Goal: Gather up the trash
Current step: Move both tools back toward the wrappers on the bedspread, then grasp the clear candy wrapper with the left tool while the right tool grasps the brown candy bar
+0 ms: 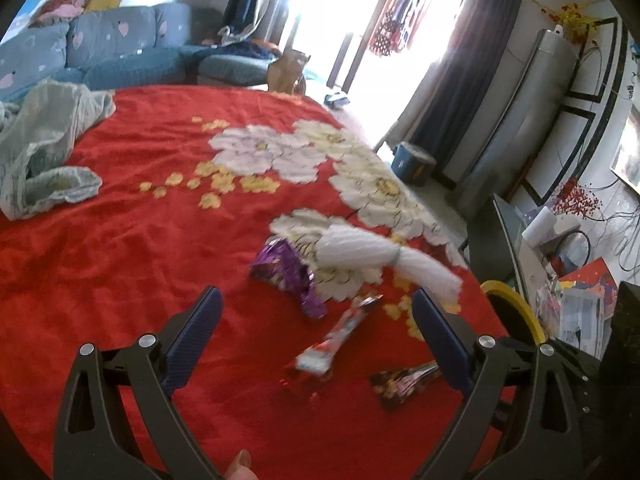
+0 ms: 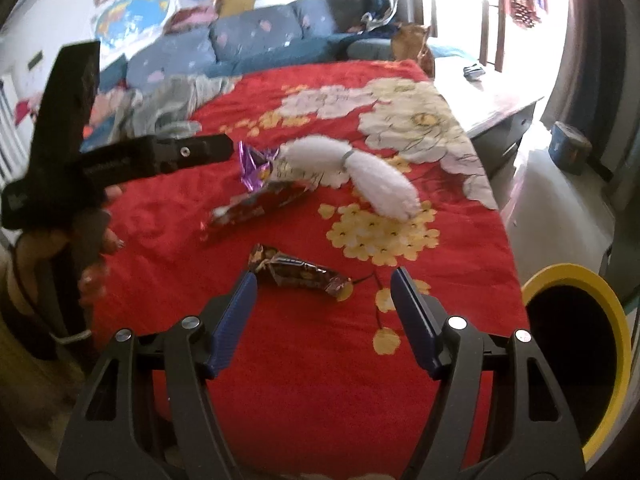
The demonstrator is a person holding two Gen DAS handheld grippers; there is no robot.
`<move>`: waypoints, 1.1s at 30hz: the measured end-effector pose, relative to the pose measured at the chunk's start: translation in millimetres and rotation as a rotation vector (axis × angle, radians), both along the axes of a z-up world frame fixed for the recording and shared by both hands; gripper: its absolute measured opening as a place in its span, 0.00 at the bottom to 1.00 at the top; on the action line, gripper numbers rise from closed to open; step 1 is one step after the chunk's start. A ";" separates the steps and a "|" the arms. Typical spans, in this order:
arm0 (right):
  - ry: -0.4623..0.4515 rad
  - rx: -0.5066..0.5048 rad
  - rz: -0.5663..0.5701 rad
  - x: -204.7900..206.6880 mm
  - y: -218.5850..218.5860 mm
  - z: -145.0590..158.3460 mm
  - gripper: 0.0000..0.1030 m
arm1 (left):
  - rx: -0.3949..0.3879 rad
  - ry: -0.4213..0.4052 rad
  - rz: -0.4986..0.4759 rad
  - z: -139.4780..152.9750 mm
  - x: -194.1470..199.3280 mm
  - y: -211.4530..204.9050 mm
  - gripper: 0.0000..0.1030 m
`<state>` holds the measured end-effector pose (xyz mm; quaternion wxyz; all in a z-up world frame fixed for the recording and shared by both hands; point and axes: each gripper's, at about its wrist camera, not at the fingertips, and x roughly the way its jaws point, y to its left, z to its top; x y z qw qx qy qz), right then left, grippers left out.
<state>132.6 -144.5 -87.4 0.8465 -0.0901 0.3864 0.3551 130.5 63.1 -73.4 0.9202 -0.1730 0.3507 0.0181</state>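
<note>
Surface: red floral blanket fills mid frame in both views; trash lies loose on it, lower centre to centre.
Dark wrapper: dark brown wrapper flat, lower centre of right-wrist view, just ahead of the fingertips. Nearest piece, prob. first pick.
R gripper: right gripper jaws wide, nothing between pads; tilted down at blanket, lined up w/ dark wrapper.
L gripper: left gripper jaws wide, empty; red-white wrapper lies in the gap ahead, not touched.
Purple foil: purple foil wrapper crumpled, centre frame, touching white bundle (white bundle tied at middle; can't tell if trash).
Bin: yellow-rimmed bin at lower right edge, beside the blanket, mouth turned toward the trash; short carry, judged reason for its spot.
Status: nothing collected that I can see; approach stage.
Risk: frames blurred; thin foil on soft cloth may slip or snag the blanket.
</note>
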 end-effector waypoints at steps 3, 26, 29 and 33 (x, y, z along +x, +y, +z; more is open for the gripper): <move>-0.002 -0.044 0.023 3.4 10.6 -8.4 0.58 | -0.012 0.031 -0.020 -8.8 1.1 4.1 0.83; 0.099 -0.029 0.009 -1.1 -6.3 -32.0 0.13 | -0.042 0.146 -0.124 -45.9 13.1 -9.4 0.39; 0.107 -0.021 -0.018 0.0 -17.7 -30.2 0.13 | -0.049 0.154 -0.143 -46.9 12.0 -13.3 0.27; 0.118 0.003 -0.060 2.7 -30.3 -27.2 0.13 | -0.043 0.155 -0.161 -46.1 9.6 -18.4 0.19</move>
